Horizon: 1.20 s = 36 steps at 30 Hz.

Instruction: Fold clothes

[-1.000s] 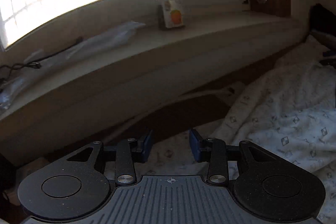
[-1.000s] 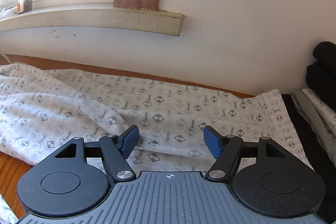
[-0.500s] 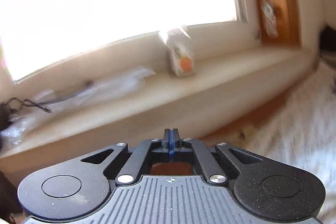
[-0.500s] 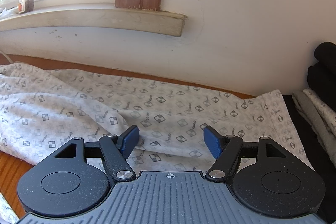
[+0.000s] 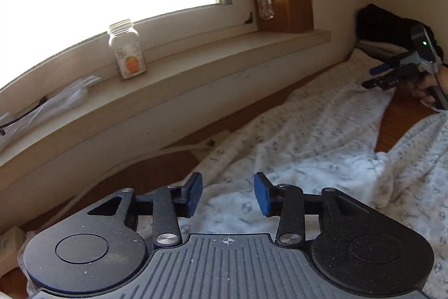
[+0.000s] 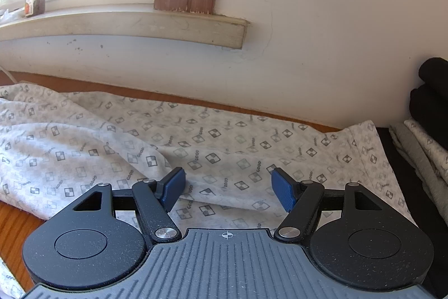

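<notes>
The garment [image 6: 212, 136], white with a small checked print, is lying spread and rumpled across the wooden table [image 6: 16, 217], running along the wall under the sill [image 6: 126, 24]. In the left wrist view the same cloth [image 5: 308, 131] is stretching away toward the far corner, with a fold bunching up near the camera and a strip of bare table [image 5: 397, 116] showing between two parts of it.

The left gripper [image 5: 228, 195] is hovering over the near edge of the cloth; its jaws are opening, and nothing is pinched between them, only fabric lying below. The right gripper [image 6: 227, 191] is hanging above the middle of the garment with its blue pads set wide apart, gripping nothing. Seen from the left wrist view, that right gripper [image 5: 378, 76] is pointing across the far end of the cloth, with a hand [image 5: 428, 83] holding it.

A stack of folded clothes [image 6: 428, 114], black on top of grey, is sitting just beside the garment's right end. On the sill a clear jar [image 5: 127, 49] with an orange label is standing upright, and a plastic wrapper [image 5: 67, 94] is lying to its left.
</notes>
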Available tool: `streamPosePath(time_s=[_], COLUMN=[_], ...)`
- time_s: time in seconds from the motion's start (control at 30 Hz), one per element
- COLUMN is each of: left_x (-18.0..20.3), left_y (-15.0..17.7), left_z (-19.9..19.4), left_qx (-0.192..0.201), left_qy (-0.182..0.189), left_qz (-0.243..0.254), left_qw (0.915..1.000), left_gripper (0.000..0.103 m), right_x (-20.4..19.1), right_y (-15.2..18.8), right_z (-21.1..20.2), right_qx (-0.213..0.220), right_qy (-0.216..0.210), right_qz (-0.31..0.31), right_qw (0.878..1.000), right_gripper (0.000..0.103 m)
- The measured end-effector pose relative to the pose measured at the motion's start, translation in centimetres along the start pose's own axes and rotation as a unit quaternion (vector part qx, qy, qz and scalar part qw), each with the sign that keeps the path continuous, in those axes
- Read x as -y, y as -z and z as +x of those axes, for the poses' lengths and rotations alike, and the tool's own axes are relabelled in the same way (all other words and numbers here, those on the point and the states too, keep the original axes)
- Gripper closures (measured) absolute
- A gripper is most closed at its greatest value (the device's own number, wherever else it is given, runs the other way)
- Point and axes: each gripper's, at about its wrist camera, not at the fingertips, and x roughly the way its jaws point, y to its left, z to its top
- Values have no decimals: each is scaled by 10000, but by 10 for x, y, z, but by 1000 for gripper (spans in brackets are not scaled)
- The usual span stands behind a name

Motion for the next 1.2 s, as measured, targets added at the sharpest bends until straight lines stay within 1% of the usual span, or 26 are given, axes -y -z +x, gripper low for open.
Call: streamPosePath(time_s=[0.1,0.17,0.2,0.27,0.37,0.4,0.47,0.5,0.53,0.63,0.67,0.7,0.73,0.8,0.9,1.03,1.13,1.2], left_x=[15,9,4,-1,4,5,7,7,6,3,0,-2,-4,-11,-13,-7,-11,-11], left_y=[4,7,7,8,11,12,16,18,19,24,27,31,34,34,34,32,32,32], left_z=[6,13,17,18,23,26,31,30,29,27,27,27,27,28,28,27,27,27], left_qx=[-124,-242,-291,-243,-358,-450,-548,-522,-513,-427,-344,-261,-184,-189,-194,-197,-201,-201], left_qy=[-81,-151,-73,116,202,263,330,364,408,504,540,576,614,727,707,530,579,582], left_qz=[269,222,146,56,100,98,48,12,-23,-135,-206,-276,-348,-563,-612,-464,-548,-562], left_qw=[9995,9993,9994,9996,9991,9986,9979,9980,9979,9977,9977,9976,9973,9956,9954,9973,9966,9965], left_gripper=[59,59,59,58,59,61,73,75,80,81,81,81,81,80,80,75,75,75], right_x=[-1,-2,-2,-3,-2,-3,-2,-3,-3,-10,-16,-24,-34,-59,-111,-184,-231,-255], right_y=[0,0,0,0,0,0,0,0,0,-1,-3,-6,-11,-22,-40,-59,-68,-70], right_z=[0,-1,-1,-1,-1,-1,-1,-1,-1,-5,-9,-12,-15,-20,-23,-25,-27,-26], right_qx=[1,4,6,8,6,6,9,11,23,141,203,251,293,357,341,158,45,-33], right_qy=[10,23,29,37,31,44,41,47,60,181,205,118,-91,-545,-1341,-2378,-2851,-2971], right_qz=[10,7,1,3,18,28,26,19,0,-133,-199,-199,-131,-60,-93,-187,-345,-505], right_qw=[10000,10000,10000,10000,10000,10000,10000,10000,10000,9996,9994,9994,9994,9979,9903,9710,9579,9535], right_gripper=[35,35,35,35,35,35,35,35,35,36,36,41,49,53,54,54,54,54])
